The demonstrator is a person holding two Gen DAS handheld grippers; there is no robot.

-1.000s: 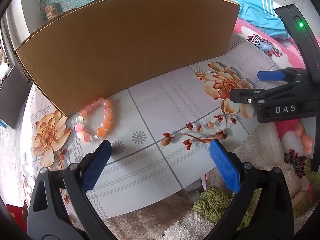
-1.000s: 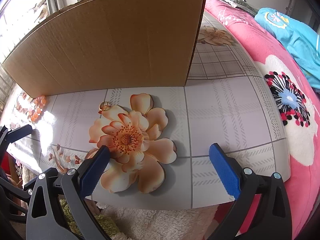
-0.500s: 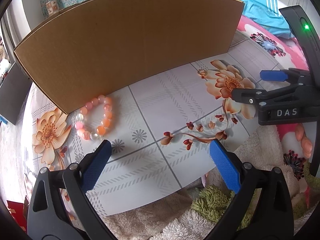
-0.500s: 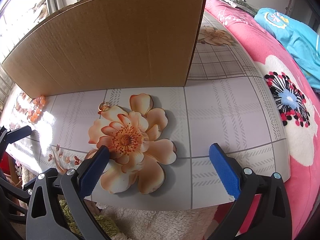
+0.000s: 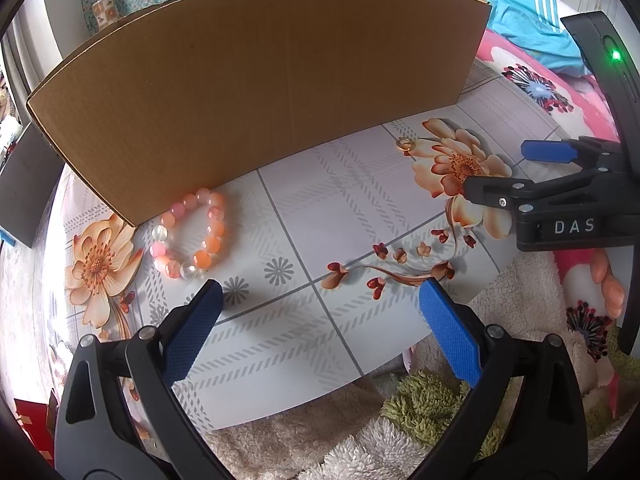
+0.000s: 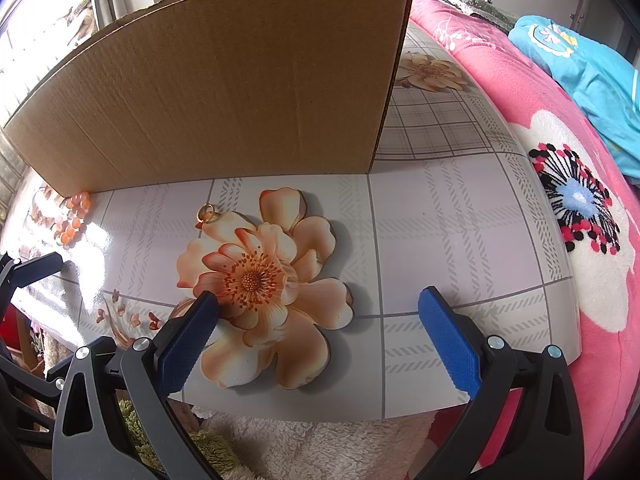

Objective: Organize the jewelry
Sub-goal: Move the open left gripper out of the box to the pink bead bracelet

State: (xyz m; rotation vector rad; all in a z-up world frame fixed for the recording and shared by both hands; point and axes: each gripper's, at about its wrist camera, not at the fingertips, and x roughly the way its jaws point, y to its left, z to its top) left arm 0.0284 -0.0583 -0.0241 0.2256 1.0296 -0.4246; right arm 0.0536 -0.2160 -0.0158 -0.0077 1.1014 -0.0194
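We see the left gripper with its blue-padded jaws spread wide and empty above the floral tabletop. The pink-and-orange bead bracelet lies flat just beside the near left corner of the cardboard box. We find the small gold ring near the box wall (at a petal tip of the printed flower); whether it carries a stone we cannot tell. The right gripper is likewise released, holding nothing.
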